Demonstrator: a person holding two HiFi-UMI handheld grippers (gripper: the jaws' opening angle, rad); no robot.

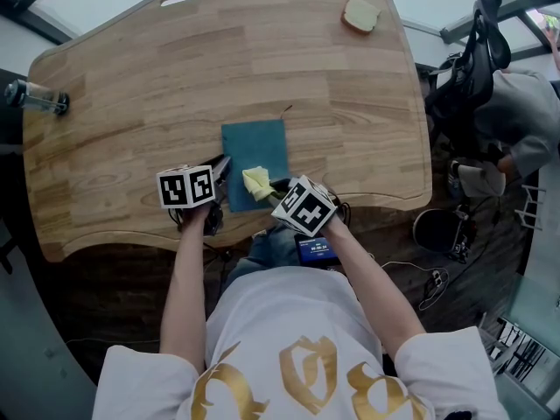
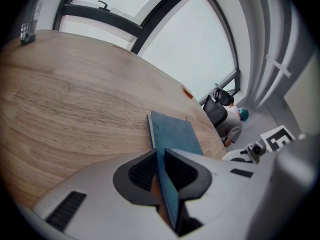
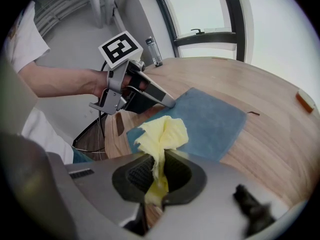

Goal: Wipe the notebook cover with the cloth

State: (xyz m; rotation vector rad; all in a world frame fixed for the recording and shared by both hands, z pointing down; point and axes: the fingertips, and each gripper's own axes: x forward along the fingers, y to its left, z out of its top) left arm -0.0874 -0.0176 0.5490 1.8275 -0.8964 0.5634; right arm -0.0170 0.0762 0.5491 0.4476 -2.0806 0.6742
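- The left gripper has its jaws closed on the near-left edge of the teal notebook, with the thin cover edge sandwiched between the two pads
- The right gripper pinches a bunched yellow cloth; a loose tuft sticks out past the jaw tips
- That tuft sits over the notebook's near edge, right of the left gripper's tips; I cannot tell whether it touches the cover or hangs just above it
- The notebook lies flat on the wooden table, close to the person's edge and pinned by the left gripper
- The relation that matters: the cover stretches straight ahead of the right jaws, its long axis running away from the person towards the far side of the table
- By my judgement the right gripper, already at the cover, does the wiping with strokes along that axis while the left one steadies the notebook; wiping looks barely begun
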